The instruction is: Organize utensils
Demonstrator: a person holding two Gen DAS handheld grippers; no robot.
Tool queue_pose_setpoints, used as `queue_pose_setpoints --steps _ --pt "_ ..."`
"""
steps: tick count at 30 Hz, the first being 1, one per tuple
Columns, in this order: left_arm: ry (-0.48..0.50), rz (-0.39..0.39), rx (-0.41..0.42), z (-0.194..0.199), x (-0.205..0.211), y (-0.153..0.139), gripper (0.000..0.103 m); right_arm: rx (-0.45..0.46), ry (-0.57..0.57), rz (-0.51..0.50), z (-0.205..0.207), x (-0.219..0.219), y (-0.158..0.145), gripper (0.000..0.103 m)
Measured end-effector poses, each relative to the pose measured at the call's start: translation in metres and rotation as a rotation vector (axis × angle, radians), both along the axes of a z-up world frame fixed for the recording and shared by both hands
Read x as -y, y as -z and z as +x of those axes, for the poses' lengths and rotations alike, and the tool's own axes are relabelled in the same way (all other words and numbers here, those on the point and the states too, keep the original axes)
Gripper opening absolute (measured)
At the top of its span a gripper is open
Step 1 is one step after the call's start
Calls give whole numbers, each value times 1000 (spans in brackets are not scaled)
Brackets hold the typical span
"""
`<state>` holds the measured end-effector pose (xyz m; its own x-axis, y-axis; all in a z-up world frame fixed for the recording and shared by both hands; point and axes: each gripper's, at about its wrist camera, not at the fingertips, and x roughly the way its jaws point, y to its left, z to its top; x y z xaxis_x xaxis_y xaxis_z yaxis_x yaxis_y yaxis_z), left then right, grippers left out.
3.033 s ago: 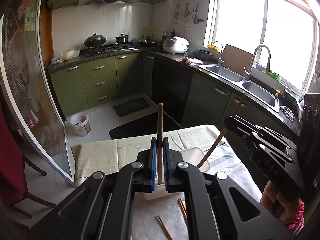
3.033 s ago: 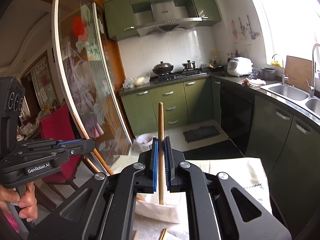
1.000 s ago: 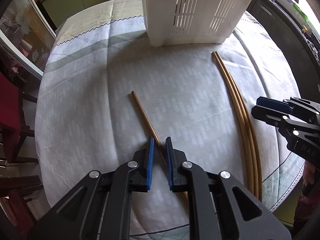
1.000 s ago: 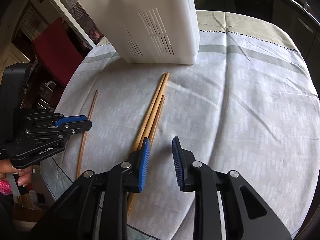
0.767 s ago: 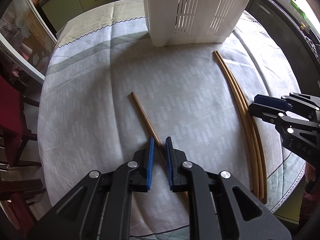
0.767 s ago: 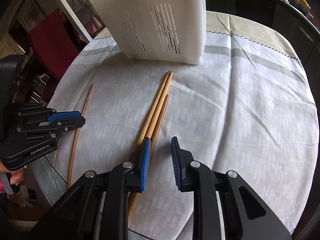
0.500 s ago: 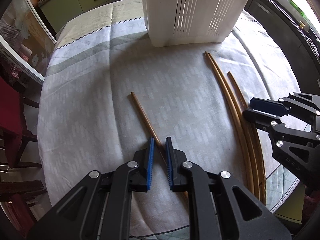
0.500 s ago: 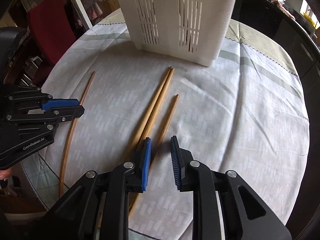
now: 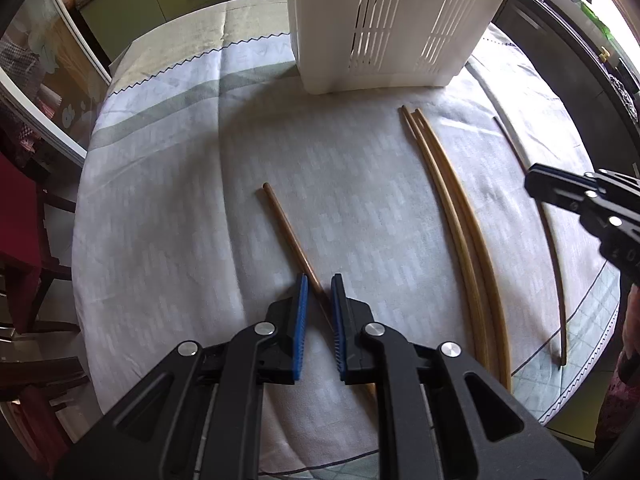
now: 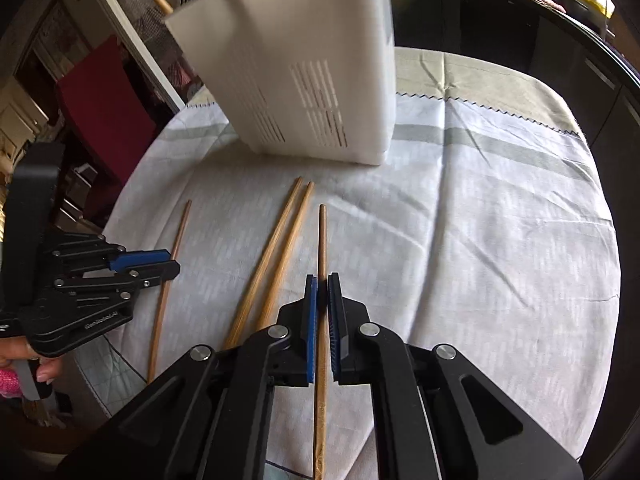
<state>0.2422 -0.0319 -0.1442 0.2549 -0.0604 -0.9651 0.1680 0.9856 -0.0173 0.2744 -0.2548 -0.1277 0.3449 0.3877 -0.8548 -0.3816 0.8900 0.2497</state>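
Since a second ago, your right gripper (image 10: 322, 280) has clamped 1 chopstick (image 10: 321, 240) and drawn it away from the pair (image 10: 276, 256) left on the tablecloth (image 10: 480, 240); it now runs up the lower centre of the right wrist view. Your left gripper (image 9: 318, 284), lower centre of its own view, has not shifted: its jaws sit nearly closed astride a darker chopstick (image 9: 286, 228) on the cloth, and I cannot tell whether they pinch it. The white slotted holder (image 9: 384, 20) stands at the top.
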Motion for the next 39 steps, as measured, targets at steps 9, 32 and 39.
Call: queue_pose_setpoints --steps 9,32,39 --pt "-40 -78 -23 5 -14 -1 7 151 119 195 -33 74 -62 6" --pt "4 -120 264 -40 -11 -120 6 309 106 250 -81 91 -103 6" --pt "18 -128 310 -54 -10 -135 6 335 100 251 -90 89 -110 6"
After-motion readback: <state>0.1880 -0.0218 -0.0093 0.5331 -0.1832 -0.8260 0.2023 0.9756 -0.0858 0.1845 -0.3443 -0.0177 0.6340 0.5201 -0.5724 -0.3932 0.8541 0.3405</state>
